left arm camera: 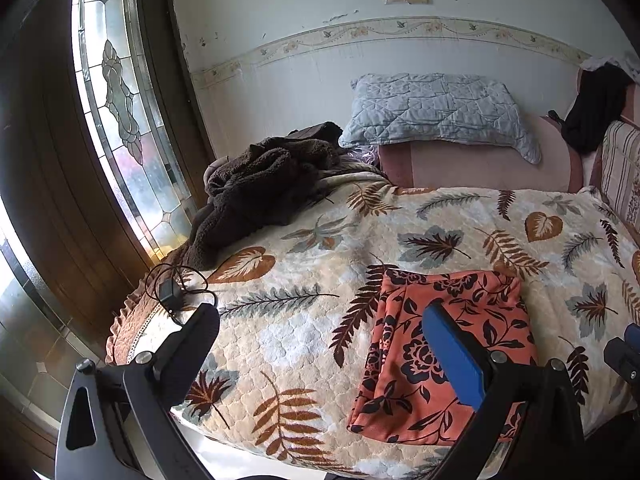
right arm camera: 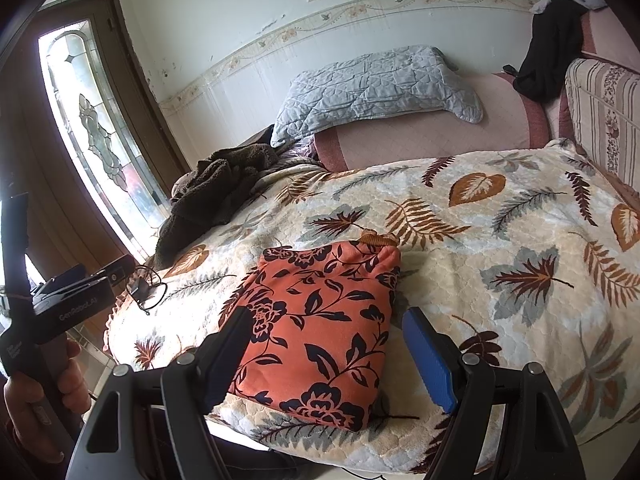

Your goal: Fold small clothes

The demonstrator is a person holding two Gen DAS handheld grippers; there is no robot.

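Observation:
An orange garment with a black flower print (left arm camera: 444, 352) lies folded into a rectangle near the front edge of the bed; it also shows in the right wrist view (right arm camera: 316, 332). My left gripper (left arm camera: 320, 320) is open and empty, held above the bed just left of the garment, its blue right finger over the cloth. My right gripper (right arm camera: 326, 332) is open and empty, its fingers standing either side of the garment's near half, above it. The left gripper's body shows in the right wrist view (right arm camera: 68, 304), held by a hand.
The bed carries a cream leaf-print blanket (left arm camera: 320, 280). A dark brown fleece heap (left arm camera: 260, 184) lies at the far left, a black charger with cable (left arm camera: 170, 290) at the left edge, a grey quilted pillow (left arm camera: 436, 108) at the back. A glass-panelled door (left arm camera: 116, 100) stands left.

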